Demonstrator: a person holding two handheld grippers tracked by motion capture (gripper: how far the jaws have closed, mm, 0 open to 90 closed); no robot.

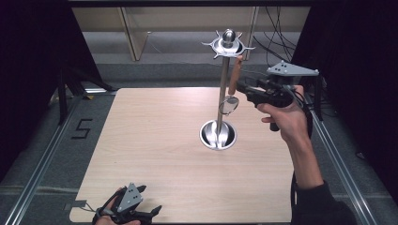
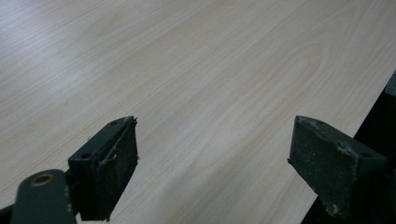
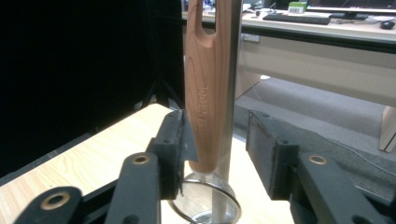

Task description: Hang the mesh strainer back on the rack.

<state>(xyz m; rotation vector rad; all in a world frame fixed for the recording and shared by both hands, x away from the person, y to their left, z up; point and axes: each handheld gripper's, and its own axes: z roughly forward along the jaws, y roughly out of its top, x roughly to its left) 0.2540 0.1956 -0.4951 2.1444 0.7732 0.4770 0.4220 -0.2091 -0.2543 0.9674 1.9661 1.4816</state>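
Two hand-held grippers at a pale wooden worktop (image 1: 155, 154) with a metal utensil stand (image 1: 220, 93).
The right hand-held gripper (image 3: 215, 154), jaws spread, brackets the wooden handle (image 3: 205, 93) of a small strainer (image 1: 228, 105) hanging beside the stand's pole. The left hand-held gripper (image 2: 215, 158) rests spread at the worktop's near edge.

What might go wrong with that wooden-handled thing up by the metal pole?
The right gripper has its jaws open around the wooden handle, one pad touching, the other apart. If the handle isn't hooked on the stand's top ring, it could drop toward the base. Closing might also catch the steel pole just behind it and tip the stand.
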